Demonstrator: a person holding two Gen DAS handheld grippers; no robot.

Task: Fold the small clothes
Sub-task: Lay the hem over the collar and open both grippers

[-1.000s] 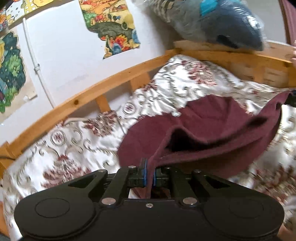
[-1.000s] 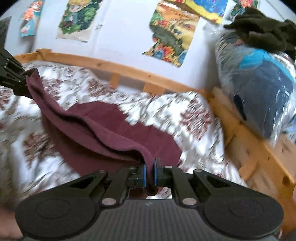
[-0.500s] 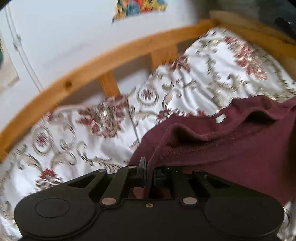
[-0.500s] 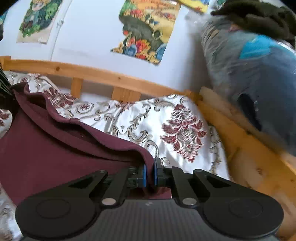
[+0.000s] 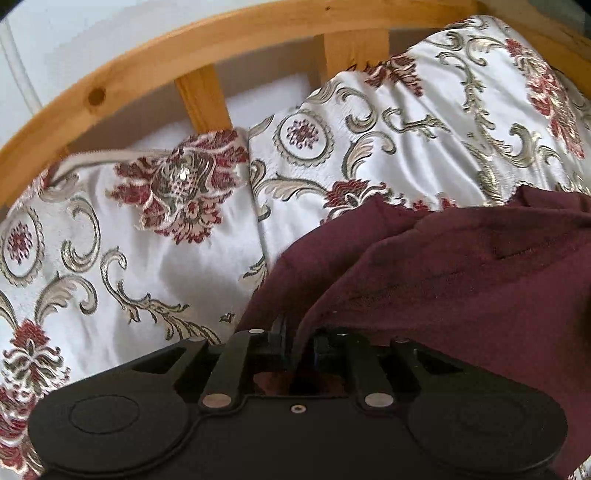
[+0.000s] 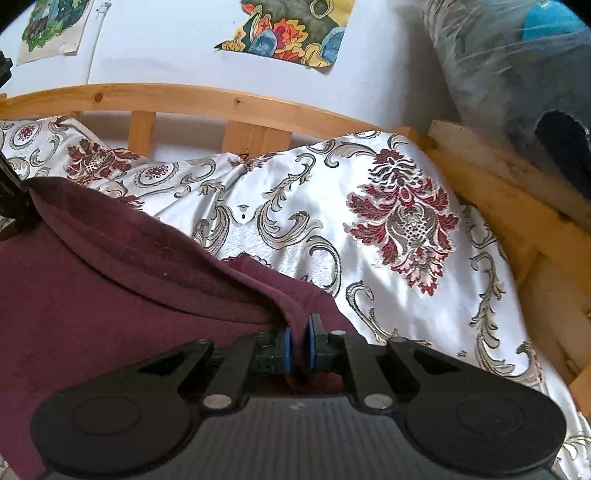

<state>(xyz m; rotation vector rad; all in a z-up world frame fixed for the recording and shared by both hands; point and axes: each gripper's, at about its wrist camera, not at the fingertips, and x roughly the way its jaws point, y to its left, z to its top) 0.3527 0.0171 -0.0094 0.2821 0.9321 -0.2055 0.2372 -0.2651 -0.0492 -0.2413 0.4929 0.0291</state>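
A maroon garment point(image 5: 461, 280) lies folded over itself on the patterned bedspread point(image 5: 166, 258). In the left wrist view my left gripper point(image 5: 299, 338) sits at the garment's left corner. Its jaws are opening: the fingers stand apart, and the cloth edge runs loose between them. In the right wrist view the garment point(image 6: 110, 295) fills the lower left. My right gripper point(image 6: 300, 334) is shut on its right corner, with the blue pads point(image 6: 287, 341) pinching the fold. The left gripper point(image 6: 11, 206) shows as a dark shape at the far left edge, at the garment's other corner.
A wooden bed rail point(image 6: 221, 103) with slats runs along the far side of the bedspread point(image 6: 406, 221). It meets a second rail point(image 6: 517, 221) on the right. A plastic-wrapped bundle point(image 6: 517, 74) rests above that corner. Pictures point(image 6: 295, 29) hang on the white wall.
Both grippers carried the garment's lifted edge toward the far rail and down, laying it over the lower layer. The left gripper's fingers have parted from the cloth. The right still pinches.
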